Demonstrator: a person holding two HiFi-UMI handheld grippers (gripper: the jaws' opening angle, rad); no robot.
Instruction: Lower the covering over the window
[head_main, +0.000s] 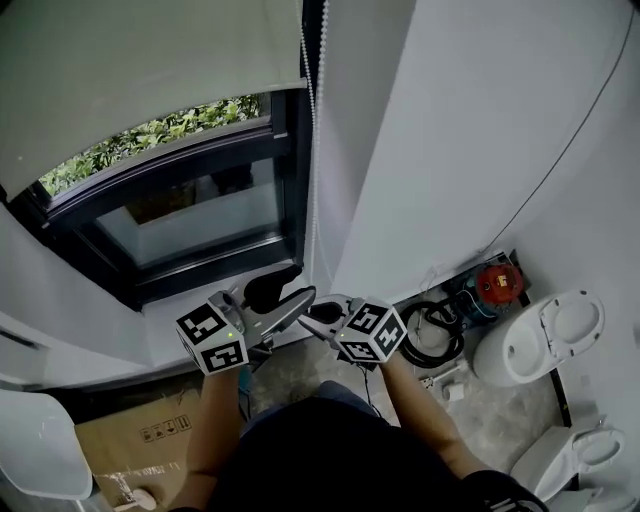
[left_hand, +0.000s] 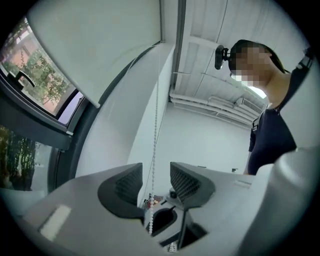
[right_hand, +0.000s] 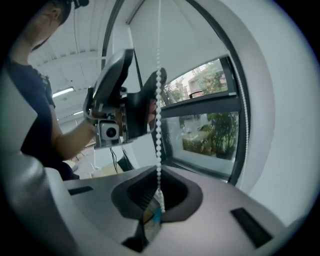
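A white roller blind (head_main: 150, 70) covers the top of the dark-framed window (head_main: 190, 215); green leaves show below its hem. Its white bead chain (head_main: 316, 150) hangs down the frame's right side. My left gripper (head_main: 290, 296) is open, and the chain (left_hand: 156, 130) runs between its ribbed pads (left_hand: 131, 182) without being pressed; midpoint of the left gripper (left_hand: 156, 172). Just below it, my right gripper (head_main: 312, 322) is shut on the chain (right_hand: 159, 125), which disappears into the closed jaws of the right gripper (right_hand: 157, 191). The left gripper (right_hand: 125, 105) shows higher up the chain in the right gripper view.
A white wall (head_main: 450, 130) stands right of the window. On the floor at right lie a black cable coil (head_main: 435, 335), a red object (head_main: 497, 283) and white rounded seats (head_main: 540, 340). A cardboard box (head_main: 140, 440) and a white chair (head_main: 35, 450) sit at lower left.
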